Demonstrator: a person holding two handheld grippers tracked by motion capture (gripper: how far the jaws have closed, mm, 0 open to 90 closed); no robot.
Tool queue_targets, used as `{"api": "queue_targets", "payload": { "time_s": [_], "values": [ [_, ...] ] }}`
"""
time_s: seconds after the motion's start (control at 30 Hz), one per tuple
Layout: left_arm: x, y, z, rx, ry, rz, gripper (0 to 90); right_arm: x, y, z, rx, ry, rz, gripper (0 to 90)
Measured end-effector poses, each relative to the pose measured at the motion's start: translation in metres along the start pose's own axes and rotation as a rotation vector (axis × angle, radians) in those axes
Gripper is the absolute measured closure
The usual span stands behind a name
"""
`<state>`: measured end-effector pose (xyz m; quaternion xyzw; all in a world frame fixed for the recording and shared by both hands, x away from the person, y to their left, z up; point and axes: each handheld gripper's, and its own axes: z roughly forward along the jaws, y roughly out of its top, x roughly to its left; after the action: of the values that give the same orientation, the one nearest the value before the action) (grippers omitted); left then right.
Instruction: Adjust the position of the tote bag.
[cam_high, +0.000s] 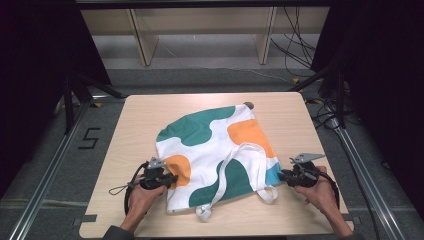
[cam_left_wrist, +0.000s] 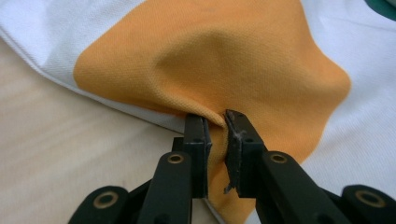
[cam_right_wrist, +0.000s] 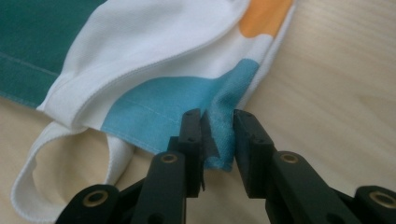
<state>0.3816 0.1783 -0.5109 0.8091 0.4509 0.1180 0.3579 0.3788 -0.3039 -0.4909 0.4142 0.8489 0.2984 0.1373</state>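
A white cloth tote bag (cam_high: 215, 150) with green, orange and blue patches lies flat on the wooden table (cam_high: 140, 115), its white handles (cam_high: 250, 165) toward the near edge. My left gripper (cam_high: 172, 178) is at the bag's left edge. In the left gripper view its jaws (cam_left_wrist: 215, 119) are shut on a pinched fold of the orange patch (cam_left_wrist: 210, 60). My right gripper (cam_high: 281, 175) is at the bag's right corner. In the right gripper view it (cam_right_wrist: 217, 116) is shut on a fold of the blue patch (cam_right_wrist: 159, 107), beside a white handle loop (cam_right_wrist: 70, 140).
A small dark round object (cam_high: 248, 105) sits at the table's far edge by the bag's top corner. Metal rails (cam_high: 50, 165) run along the floor on both sides. Wooden furniture legs (cam_high: 142, 42) and cables (cam_high: 295, 45) lie beyond the table.
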Motion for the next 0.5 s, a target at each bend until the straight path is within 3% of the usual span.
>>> {"api": "queue_targets", "payload": {
  "time_s": [0.03, 0.13, 0.17, 0.27, 0.3, 0.33, 0.37, 0.4, 0.47, 0.5],
  "values": [
    [0.002, 0.004, 0.003, 0.001, -0.003, 0.005, 79.1, 0.004, -0.002, -0.003, 0.006, 0.026, 0.021, 74.4],
    [0.008, 0.014, 0.012, -0.006, -0.005, 0.015, 79.3, 0.015, -0.012, -0.010, -0.007, 0.012, 0.001, 74.4],
    [0.012, 0.019, 0.015, -0.005, 0.006, 0.016, 79.4, 0.023, -0.017, -0.013, -0.004, 0.026, 0.011, 74.4],
    [0.018, 0.023, 0.018, -0.013, 0.012, 0.026, 79.4, 0.030, -0.020, -0.017, -0.005, 0.036, 0.004, 74.3],
    [0.020, 0.024, 0.020, -0.024, -0.001, 0.019, 79.2, 0.039, -0.024, -0.017, -0.054, 0.034, -0.004, 74.1],
    [0.022, 0.024, 0.020, -0.020, -0.013, 0.002, 79.2, 0.039, -0.024, -0.017, -0.054, 0.034, -0.004, 74.1],
    [0.023, 0.024, 0.020, -0.029, -0.014, -0.003, 78.5, 0.040, -0.027, -0.017, -0.066, 0.020, -0.036, 73.5],
    [0.026, 0.022, 0.018, -0.027, -0.011, -0.018, 77.6, 0.042, -0.028, -0.018, -0.064, 0.028, -0.002, 72.9],
    [0.026, 0.021, 0.016, -0.029, -0.015, -0.026, 71.8, 0.039, -0.028, -0.018, -0.073, 0.022, -0.010, 72.0],
    [0.026, 0.020, 0.012, -0.023, -0.011, -0.024, 71.8, 0.039, -0.028, -0.020, -0.054, 0.025, 0.023, 70.2]
  ]
}}
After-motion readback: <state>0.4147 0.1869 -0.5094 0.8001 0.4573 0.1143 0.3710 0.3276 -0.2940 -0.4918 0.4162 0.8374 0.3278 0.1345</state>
